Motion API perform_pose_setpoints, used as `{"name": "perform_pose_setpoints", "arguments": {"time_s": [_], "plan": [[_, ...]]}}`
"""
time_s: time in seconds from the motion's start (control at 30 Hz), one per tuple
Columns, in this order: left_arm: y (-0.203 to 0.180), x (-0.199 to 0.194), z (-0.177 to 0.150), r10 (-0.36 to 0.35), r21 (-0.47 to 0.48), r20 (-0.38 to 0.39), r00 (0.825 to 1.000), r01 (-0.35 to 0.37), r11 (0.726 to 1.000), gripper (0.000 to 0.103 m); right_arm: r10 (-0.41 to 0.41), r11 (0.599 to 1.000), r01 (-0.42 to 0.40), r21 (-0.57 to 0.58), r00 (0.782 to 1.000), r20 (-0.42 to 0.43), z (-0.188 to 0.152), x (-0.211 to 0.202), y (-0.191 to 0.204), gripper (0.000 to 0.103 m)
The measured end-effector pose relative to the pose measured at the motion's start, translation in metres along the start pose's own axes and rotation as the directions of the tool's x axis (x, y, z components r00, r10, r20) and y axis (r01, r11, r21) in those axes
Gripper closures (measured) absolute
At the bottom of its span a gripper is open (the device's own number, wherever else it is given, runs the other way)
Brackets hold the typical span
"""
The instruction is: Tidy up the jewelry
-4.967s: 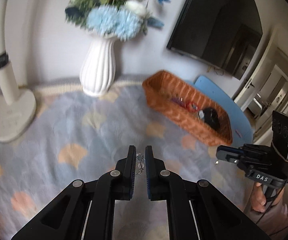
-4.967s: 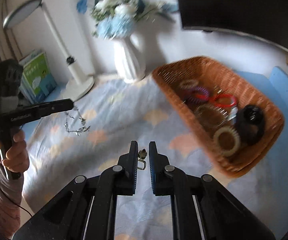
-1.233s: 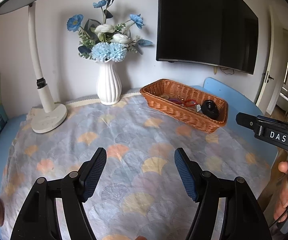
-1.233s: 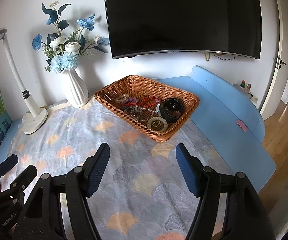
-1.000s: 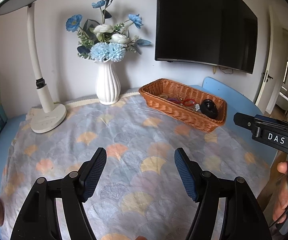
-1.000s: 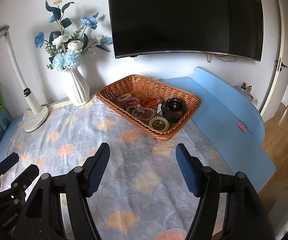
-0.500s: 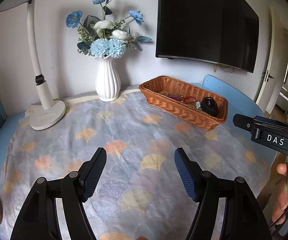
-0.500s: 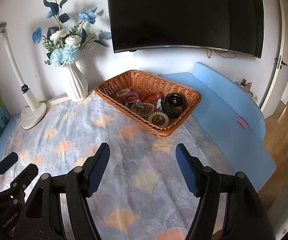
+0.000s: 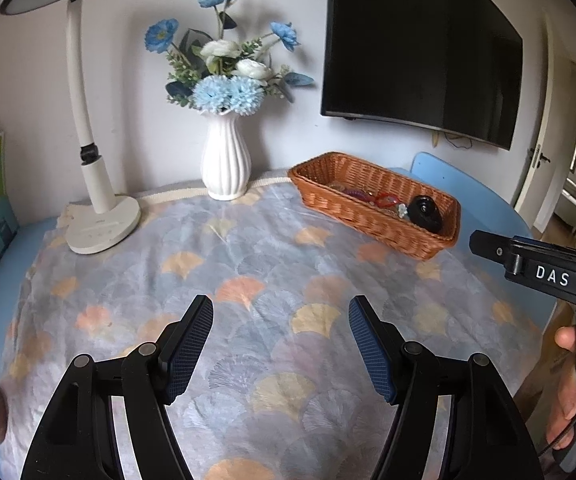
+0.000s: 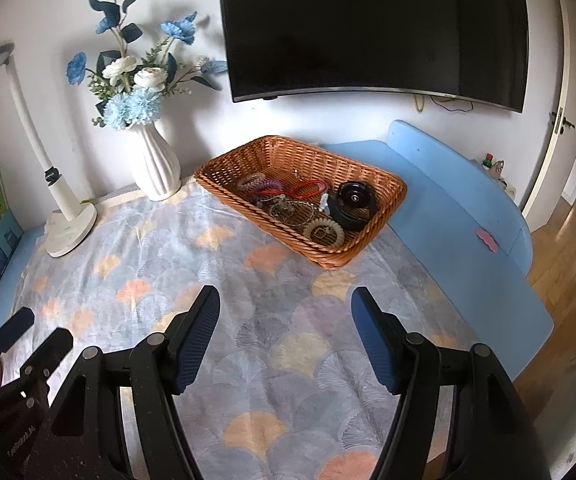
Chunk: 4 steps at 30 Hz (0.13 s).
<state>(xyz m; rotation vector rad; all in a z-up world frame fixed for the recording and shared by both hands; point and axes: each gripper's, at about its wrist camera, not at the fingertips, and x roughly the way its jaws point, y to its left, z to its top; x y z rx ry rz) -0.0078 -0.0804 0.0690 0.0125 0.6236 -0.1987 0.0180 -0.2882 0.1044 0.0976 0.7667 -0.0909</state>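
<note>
I hold both grippers above the cloth (image 10: 288,344), clear of the table. The left gripper (image 9: 279,344) has its jaws spread wide with nothing between them. The right gripper (image 10: 285,340) is likewise spread and empty.

Location of the jewelry: all pieces I can see lie inside the basket (image 10: 384,204), which sits at the far right of the cloth, near the vase (image 10: 155,168). Contents visible from the right wrist view:
- a red ring-shaped band (image 10: 310,188);
- a purple coil (image 10: 265,186);
- thin chains (image 10: 292,208) tangled at mid-basket;
- a pale toothed ring (image 10: 324,232) at the near end;
- a black round case (image 10: 354,202) at the right side.

I see no loose jewelry on the cloth in either view.

Governing relation: the basket lies ahead and slightly right of the right gripper, well apart from its fingertips. From the left gripper it lies farther, ahead and well to the right. The right gripper is therefore the nearer one. The basket's long axis runs diagonally, from far-left to near-right in the right wrist view, so its near corner points toward the right gripper.

Judgement: with everything gathered in the basket and both grippers empty, the task appears complete or nearly so. Any further pick would fall to the right gripper, reaching forward over the near rim.
</note>
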Motion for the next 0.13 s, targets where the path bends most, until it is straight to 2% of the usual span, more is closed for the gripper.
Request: {"name": "perform_pose_setpoints", "arguments": {"time_s": [0.07,0.13], "plan": [[0.0034,-0.005,-0.0015,0.019,-0.012,0.04,0.999,-0.019,1.0,0.031,0.002,1.0,-0.002,-0.015,1.0,0.005,-0.0007,-0.002,0.0051,0.032],[0.0058,-0.0058,-0.0019,-0.004,-0.012,0.036,0.999,0.005,1.0,0.031,0.002,1.0,-0.001,-0.031,1.0,0.012,-0.0006,-0.0042,0.0106,0.032]]}}
